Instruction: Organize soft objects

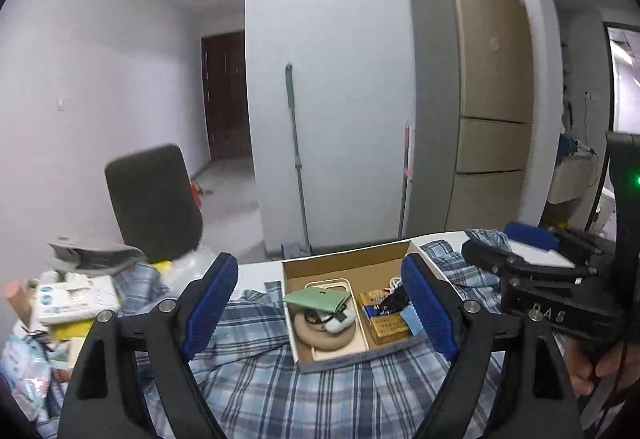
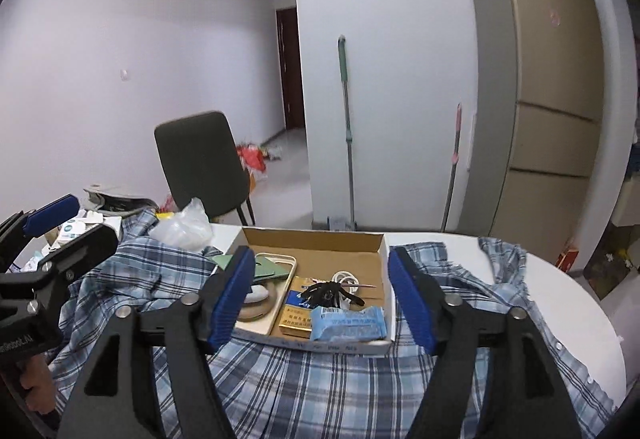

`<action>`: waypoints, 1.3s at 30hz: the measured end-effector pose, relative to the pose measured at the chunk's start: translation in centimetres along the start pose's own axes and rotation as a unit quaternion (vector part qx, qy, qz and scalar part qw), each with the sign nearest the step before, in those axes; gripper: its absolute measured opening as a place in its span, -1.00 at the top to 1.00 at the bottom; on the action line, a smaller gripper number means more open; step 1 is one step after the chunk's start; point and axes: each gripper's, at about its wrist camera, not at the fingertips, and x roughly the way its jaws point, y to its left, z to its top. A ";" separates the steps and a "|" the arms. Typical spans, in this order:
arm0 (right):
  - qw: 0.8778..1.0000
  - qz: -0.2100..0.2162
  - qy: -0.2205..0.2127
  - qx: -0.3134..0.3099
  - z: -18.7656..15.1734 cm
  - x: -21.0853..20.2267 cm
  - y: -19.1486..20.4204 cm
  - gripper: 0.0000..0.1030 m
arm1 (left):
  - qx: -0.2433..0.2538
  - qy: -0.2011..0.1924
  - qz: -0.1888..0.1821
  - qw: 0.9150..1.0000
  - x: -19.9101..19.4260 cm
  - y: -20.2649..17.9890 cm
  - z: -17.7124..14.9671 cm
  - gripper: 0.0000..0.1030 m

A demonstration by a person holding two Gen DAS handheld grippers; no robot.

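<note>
A blue plaid shirt [image 1: 256, 367] lies spread over the white table; it also shows in the right wrist view [image 2: 320, 391]. An open cardboard box [image 1: 344, 267] sits on the shirt, holding a green pouch [image 1: 316, 299], a beige ring, a yellow-blue pack [image 1: 384, 319] and a blue tissue pack [image 2: 348, 323]. The box also shows in the right wrist view [image 2: 312, 239]. My left gripper [image 1: 320, 307] is open and empty, its fingers straddling the box. My right gripper [image 2: 320, 299] is open and empty, also straddling the box.
A pile of boxes and packets [image 1: 76, 299] crowds the table's left side. A clear plastic bag [image 2: 184, 227] lies behind the shirt. A dark chair [image 2: 200, 163] stands beyond the table. A mop [image 2: 348, 131] and a tall cabinet [image 2: 552, 99] stand at the wall.
</note>
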 end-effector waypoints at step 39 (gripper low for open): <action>0.991 0.003 -0.119 -0.053 -10.4 -7.0 0.5 -0.99 | 0.003 -0.103 0.016 0.995 -6.7 -0.2 -11.1 -1.00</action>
